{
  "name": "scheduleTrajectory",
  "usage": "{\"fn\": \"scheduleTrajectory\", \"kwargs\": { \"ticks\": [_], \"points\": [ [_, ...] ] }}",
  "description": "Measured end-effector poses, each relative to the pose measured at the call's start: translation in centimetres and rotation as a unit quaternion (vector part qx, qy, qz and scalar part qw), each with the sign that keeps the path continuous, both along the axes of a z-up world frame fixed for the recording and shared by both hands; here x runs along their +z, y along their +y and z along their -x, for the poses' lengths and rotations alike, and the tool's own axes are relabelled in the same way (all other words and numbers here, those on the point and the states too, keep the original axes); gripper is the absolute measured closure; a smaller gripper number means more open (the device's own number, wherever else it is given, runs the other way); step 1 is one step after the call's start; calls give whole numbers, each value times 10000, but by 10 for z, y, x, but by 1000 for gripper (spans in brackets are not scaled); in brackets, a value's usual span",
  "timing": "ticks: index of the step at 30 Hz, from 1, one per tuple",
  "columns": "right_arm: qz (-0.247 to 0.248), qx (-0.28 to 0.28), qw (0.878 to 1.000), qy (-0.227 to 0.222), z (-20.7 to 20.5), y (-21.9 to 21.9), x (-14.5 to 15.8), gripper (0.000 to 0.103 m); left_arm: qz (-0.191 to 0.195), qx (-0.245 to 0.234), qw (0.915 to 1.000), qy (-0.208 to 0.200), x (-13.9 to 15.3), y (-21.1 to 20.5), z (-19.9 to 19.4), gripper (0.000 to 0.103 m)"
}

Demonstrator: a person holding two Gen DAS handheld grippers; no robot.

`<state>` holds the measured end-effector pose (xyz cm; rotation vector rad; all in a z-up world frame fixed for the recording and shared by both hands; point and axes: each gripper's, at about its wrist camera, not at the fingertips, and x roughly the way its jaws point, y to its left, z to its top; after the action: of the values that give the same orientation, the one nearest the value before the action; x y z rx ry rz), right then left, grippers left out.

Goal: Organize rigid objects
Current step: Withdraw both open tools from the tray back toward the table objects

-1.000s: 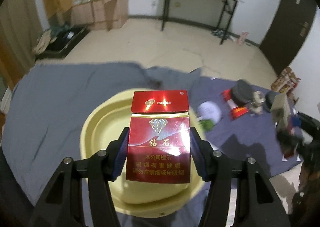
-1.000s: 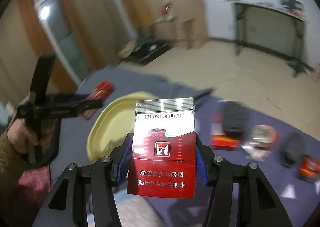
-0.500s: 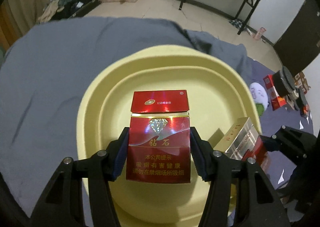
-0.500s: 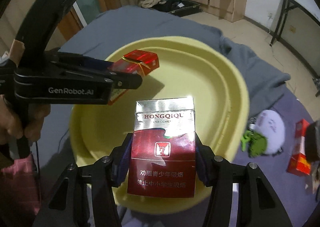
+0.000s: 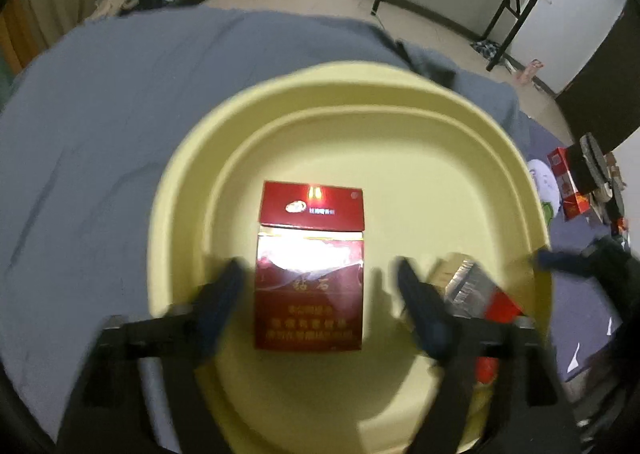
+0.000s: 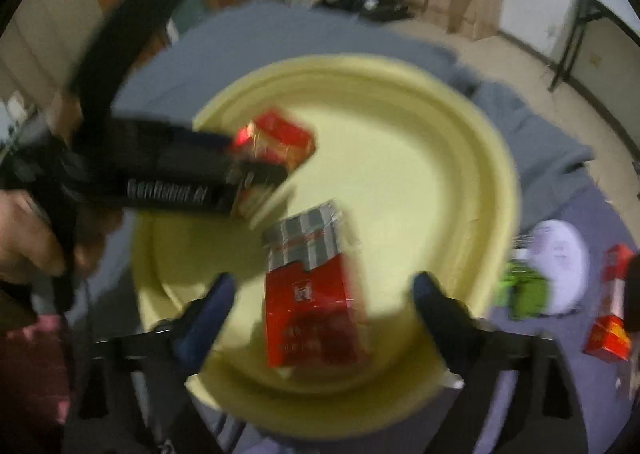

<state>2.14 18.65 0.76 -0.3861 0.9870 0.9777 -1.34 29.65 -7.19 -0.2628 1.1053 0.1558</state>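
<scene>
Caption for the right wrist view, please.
Right claw, jaws just opened, releases a red pack over the yellow basin.

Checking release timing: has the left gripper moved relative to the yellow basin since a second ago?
Yes. The left gripper came in over the yellow basin, whose rim now fills its view. Its jaws have just opened, clear of the red pack between them.

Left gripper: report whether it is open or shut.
Open. The left gripper has just been opening; both fingers stand clear of the red pack between them.
</scene>
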Motion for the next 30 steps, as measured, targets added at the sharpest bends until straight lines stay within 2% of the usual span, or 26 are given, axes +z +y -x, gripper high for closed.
{"fn": "scheduleTrajectory", "kwargs": {
  "ticks": [1,5,8,11,15,17,21,24,25,26,28,30],
  "points": [
    [-174,-159,9997,-49,-3,-15,15,5,-25,-15,10000,-91,9,-3,3,4],
    [-741,-823,9936,-237,-16,-89,73,0,-93,-87,9991,-405,49,-19,7,0],
    [-883,-1388,9846,-588,-16,-159,113,0,-66,-239,9975,-656,86,-46,5,0],
    [-803,-2018,9734,-732,-7,-229,142,0,-51,-465,9950,-882,124,-85,-1,0],
    [-802,-2838,9527,-733,9,-318,159,0,91,-829,9889,-1229,167,-152,-2,0],
    [-780,-3232,9403,-727,21,-362,158,0,161,-956,9868,-1295,178,-179,-3,0],
    [-791,-3750,9221,-533,39,-422,149,0,375,-1230,9852,-1137,183,-228,-6,0],
    [-941,-3808,9172,-701,61,-455,140,0,446,-1129,9847,-1250,177,-244,1,0],
    [-826,-3797,9181,-774,70,-464,131,0,407,-1112,9849,-1263,172,-248,5,0],
    [-406,-3871,9183,-725,71,-467,122,0,405,-1092,9850,-1273,163,-250,8,0],
    [65,-3826,9203,-819,77,-476,126,0,265,-1115,9870,-1129,148,-257,5,0],
    [-38,-3744,9205,-1115,87,-482,137,0,88,-1142,9874,-1089,140,-261,3,0]
  ]
}}
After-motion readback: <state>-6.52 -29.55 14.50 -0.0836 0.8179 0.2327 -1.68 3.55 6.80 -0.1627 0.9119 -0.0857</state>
